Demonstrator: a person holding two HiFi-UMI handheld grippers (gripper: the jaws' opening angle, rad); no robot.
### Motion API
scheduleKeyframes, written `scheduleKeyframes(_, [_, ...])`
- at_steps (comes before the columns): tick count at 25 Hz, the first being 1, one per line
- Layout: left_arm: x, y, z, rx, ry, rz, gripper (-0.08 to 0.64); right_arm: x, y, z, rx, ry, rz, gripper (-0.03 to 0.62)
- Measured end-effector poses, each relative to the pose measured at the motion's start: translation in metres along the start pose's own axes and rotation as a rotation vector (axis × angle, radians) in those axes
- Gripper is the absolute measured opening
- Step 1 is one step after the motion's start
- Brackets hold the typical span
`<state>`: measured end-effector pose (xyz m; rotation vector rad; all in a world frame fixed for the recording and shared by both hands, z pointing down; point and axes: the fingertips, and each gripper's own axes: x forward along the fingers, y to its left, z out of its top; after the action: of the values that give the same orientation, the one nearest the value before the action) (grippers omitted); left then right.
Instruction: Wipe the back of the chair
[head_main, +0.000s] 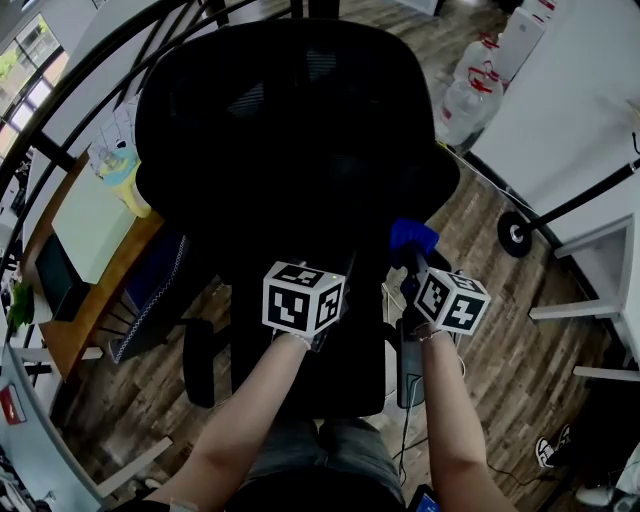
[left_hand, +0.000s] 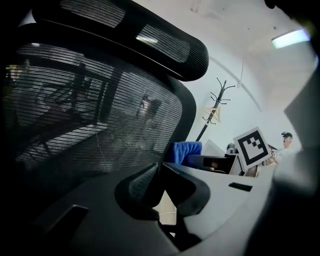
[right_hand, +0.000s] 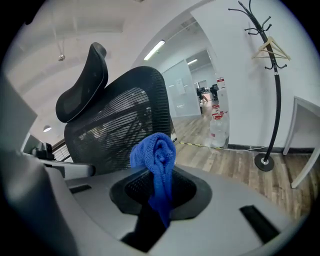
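Two grippers are up at the back of the chair (head_main: 290, 150), a black office chair with a see-through mesh backrest (left_hand: 90, 115) and a curved headrest (right_hand: 82, 90) on top. From the head view it fills the middle of the frame as one dark mass, standing on wood-plank floor (head_main: 500, 340) right in front of the person.

The left gripper (left_hand: 159, 167) has its jaw tips meeting with nothing between them, low and close against the mesh. The right gripper (right_hand: 160, 185) is clamped on a blue cloth (right_hand: 155, 155), which bunches up in a fold above the jaws, with a tail hanging down between them. It sits just beside the chair's right edge.

The left gripper view looks straight through the mesh and catches the cloth and the right gripper's marker cube (left_hand: 252, 146) past the backrest's edge. The right gripper view gives the chair's side profile, plus a coat rack (right_hand: 278, 100) by the white wall.

Clear water jugs (head_main: 463, 100) with red tops stand on the floor beyond the chair; how full they are, I can't make out.
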<state>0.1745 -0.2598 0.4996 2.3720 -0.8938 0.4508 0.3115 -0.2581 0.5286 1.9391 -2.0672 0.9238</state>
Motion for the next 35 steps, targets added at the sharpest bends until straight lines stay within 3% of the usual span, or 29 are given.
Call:
scheduleKeyframes(7, [-0.026, 0.017, -0.016, -0.04, -0.008, 0.033, 0.032, -0.011, 0.036, -0.017, -0.036, 0.004, 0.025, 0.083])
scheduleKeyframes(16, [-0.091, 0.069, -0.04, -0.103, -0.044, 0.135, 0.033, -0.001, 0.119, -0.052, -0.141, 0.069, 0.166, 0.083])
scheduleKeyframes(28, [-0.178, 0.155, -0.078, -0.209, -0.079, 0.297, 0.032, 0.035, 0.262, -0.109, -0.203, 0.167, 0.39, 0.083])
scheduleKeyframes(35, [-0.203, 0.191, -0.1, -0.26, -0.087, 0.332, 0.032, 0.066, 0.329, -0.137, -0.229, 0.207, 0.474, 0.083])
